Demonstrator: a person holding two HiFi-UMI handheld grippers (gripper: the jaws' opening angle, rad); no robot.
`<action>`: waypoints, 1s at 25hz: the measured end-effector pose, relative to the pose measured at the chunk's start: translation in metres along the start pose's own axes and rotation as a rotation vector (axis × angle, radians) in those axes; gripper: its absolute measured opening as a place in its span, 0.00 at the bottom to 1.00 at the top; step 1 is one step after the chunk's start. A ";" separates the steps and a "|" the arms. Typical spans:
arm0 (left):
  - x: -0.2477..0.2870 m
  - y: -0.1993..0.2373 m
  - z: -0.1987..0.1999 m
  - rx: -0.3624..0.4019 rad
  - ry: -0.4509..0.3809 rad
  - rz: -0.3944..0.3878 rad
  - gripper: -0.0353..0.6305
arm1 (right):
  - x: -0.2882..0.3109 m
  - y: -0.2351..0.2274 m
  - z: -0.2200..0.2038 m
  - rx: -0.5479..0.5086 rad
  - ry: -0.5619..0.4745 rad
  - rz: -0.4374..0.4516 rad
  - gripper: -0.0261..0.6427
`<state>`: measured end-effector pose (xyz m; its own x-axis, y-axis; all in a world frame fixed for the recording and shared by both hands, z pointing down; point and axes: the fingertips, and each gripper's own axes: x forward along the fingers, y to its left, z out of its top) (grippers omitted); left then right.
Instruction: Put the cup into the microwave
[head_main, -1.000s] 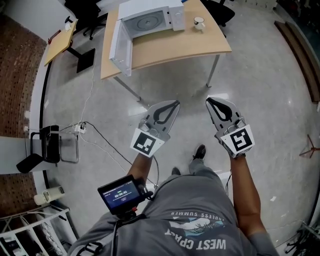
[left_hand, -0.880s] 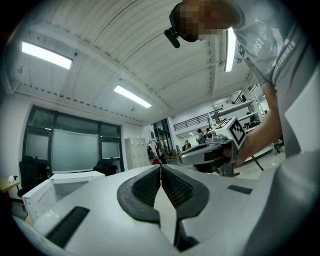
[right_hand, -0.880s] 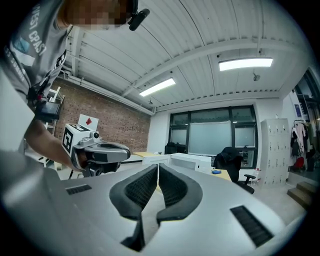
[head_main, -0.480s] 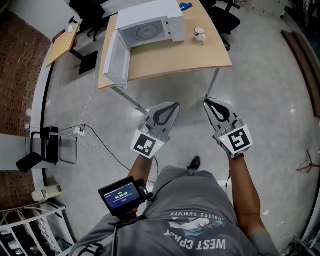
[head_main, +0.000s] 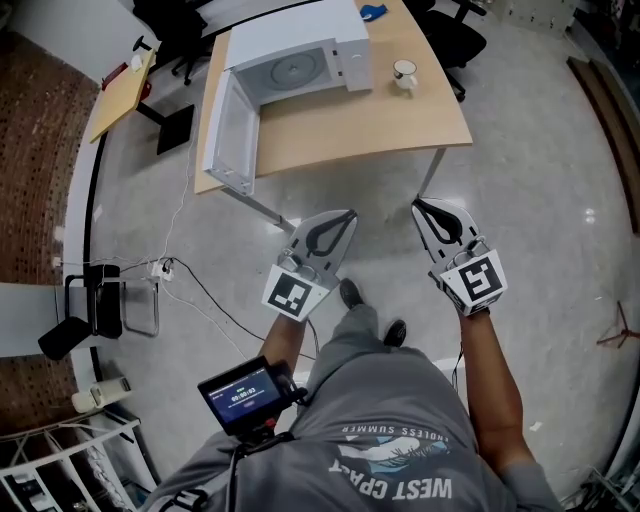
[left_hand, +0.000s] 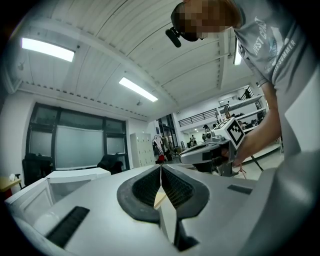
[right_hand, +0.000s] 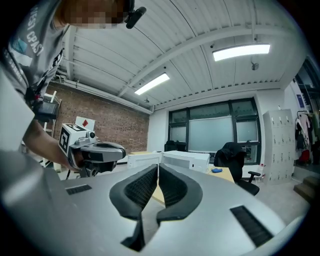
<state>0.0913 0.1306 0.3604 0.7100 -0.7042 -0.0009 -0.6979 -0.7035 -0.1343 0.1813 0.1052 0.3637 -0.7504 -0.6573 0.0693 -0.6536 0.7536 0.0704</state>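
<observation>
Head view: left gripper (head_main: 347, 215) and right gripper (head_main: 421, 206) had fingers closed, nothing held. Cup (head_main: 404, 72) sat on desk (head_main: 385, 120) near open microwave (head_main: 300, 45). Shirt (head_main: 400, 465) read "WEST", "ENDLESS SUMMER".

The person's grey shirt (head_main: 385, 405) is printed "WEST" and "ENDLESS SUMMER".
</observation>
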 end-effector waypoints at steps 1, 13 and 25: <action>0.006 0.009 -0.003 -0.005 -0.001 -0.005 0.09 | 0.008 -0.005 -0.003 -0.003 0.008 -0.005 0.07; 0.063 0.117 -0.014 -0.027 -0.043 -0.096 0.09 | 0.111 -0.058 -0.001 -0.012 0.060 -0.076 0.07; 0.074 0.178 -0.022 -0.025 -0.065 -0.146 0.09 | 0.173 -0.082 0.004 -0.036 0.068 -0.120 0.07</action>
<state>0.0173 -0.0487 0.3584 0.8082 -0.5870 -0.0475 -0.5883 -0.8008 -0.1125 0.1047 -0.0708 0.3663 -0.6580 -0.7424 0.1257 -0.7332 0.6698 0.1179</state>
